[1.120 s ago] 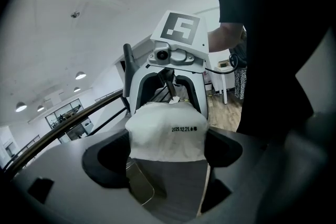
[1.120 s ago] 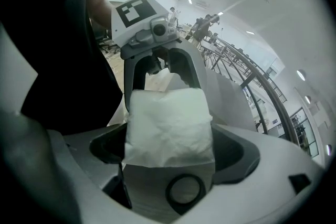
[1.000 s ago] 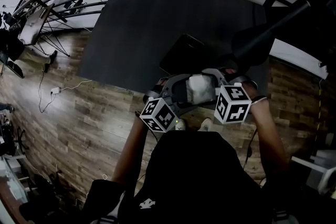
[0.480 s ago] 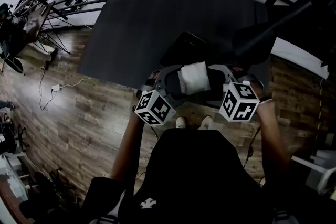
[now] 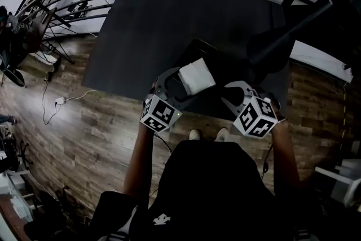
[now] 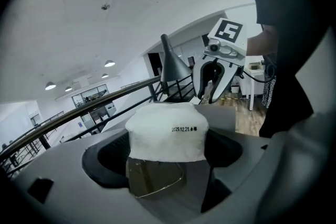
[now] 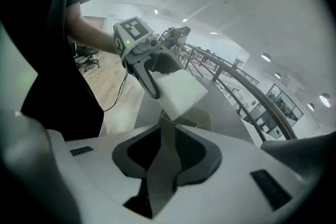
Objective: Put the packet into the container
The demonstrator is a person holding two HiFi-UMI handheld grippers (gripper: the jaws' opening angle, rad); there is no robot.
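On the left, my left claw [image 5: 183, 84] is clamped across the packet [image 5: 196, 77], its jaws standing wide because the packet itself is wide. In the left gripper view the white bundle sits squarely between them with its printed date facing the camera. I judge that grip is meant to carry the packet alone, since the packet is off the desk [image 5: 141, 36] and in the air near its front edge.

Just right of it and a little farther back lies a dark, low shape that I take for the container [image 5: 225, 65]. It is hard to make out against the dark top, and I cannot tell whether the packet is directly above it yet. The packet is not inside.

Farther right, my right claw [image 5: 232, 94] has just been closing and its jaws are now drawn together with nothing between them. It is apart from the packet, which shows well ahead in the right gripper view. I read that as the right side standing clear so the left can lower and release.
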